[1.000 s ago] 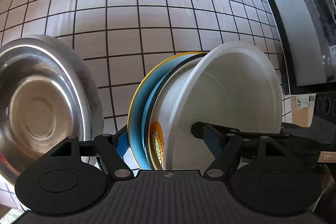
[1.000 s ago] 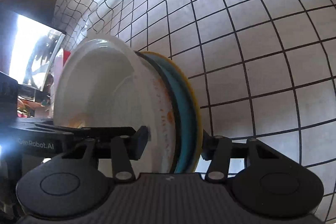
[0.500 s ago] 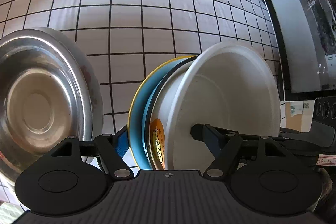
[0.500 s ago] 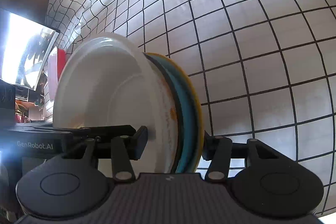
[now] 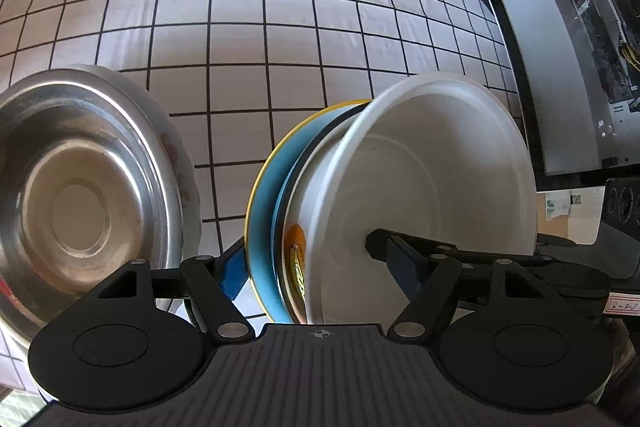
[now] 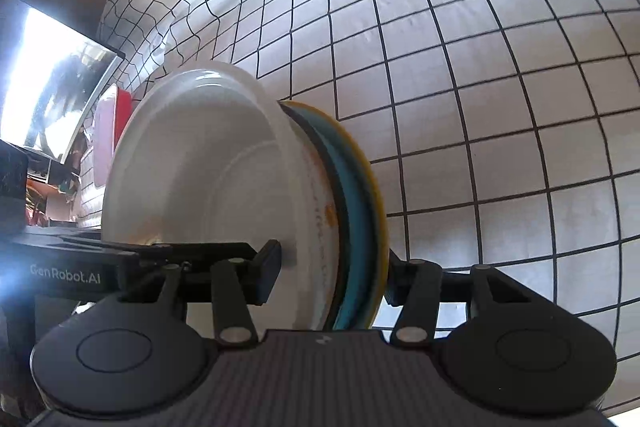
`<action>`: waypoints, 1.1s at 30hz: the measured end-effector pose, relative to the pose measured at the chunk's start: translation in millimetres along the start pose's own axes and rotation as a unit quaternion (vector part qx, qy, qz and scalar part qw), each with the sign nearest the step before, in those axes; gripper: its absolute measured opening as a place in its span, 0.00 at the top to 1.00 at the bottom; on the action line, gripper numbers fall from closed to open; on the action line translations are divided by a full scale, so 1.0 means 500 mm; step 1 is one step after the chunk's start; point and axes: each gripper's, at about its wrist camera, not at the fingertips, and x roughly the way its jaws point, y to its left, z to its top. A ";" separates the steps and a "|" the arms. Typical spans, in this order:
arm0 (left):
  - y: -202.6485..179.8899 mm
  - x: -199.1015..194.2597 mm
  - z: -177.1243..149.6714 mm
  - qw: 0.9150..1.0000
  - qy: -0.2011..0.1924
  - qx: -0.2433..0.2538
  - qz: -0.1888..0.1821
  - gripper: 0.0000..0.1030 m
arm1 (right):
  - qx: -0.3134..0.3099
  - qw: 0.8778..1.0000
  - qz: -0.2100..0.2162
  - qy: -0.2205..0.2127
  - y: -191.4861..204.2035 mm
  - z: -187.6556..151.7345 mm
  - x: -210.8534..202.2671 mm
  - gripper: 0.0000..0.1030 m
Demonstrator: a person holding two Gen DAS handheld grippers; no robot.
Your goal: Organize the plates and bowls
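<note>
Both my jaws are pinching one stack (image 5: 304, 227), white bowl (image 6: 208, 179) over blue plate (image 6: 356, 187), above the checked desk (image 5: 240, 27). Uneven squeeze and that bowl slides right off.

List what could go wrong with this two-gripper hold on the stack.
1. Both the left gripper and right gripper clamp one stack: white bowl on blue plate. Uneven motion could slide the layers apart.
2. The steel bowl sits close on the left; the stack may knock it.
</note>
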 end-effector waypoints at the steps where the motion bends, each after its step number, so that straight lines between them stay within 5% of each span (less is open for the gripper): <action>1: -0.001 -0.003 0.000 1.000 -0.002 0.001 -0.001 0.26 | 0.000 1.000 -0.002 0.000 0.004 0.000 -0.002 0.50; 11: 0.011 -0.087 0.004 1.000 -0.024 0.005 -0.011 0.26 | -0.028 0.999 -0.009 -0.014 0.075 0.016 -0.046 0.50; 19: 0.086 -0.212 -0.008 0.998 -0.063 -0.014 0.004 0.26 | -0.083 0.996 0.009 -0.019 0.216 0.040 -0.046 0.50; 25: 0.195 -0.260 -0.031 0.996 -0.074 -0.054 0.016 0.26 | -0.128 0.991 0.028 0.002 0.327 0.051 0.023 0.50; 33: 0.333 -0.206 -0.049 0.992 -0.035 -0.117 -0.008 0.26 | -0.133 0.989 0.014 0.069 0.382 0.039 0.156 0.50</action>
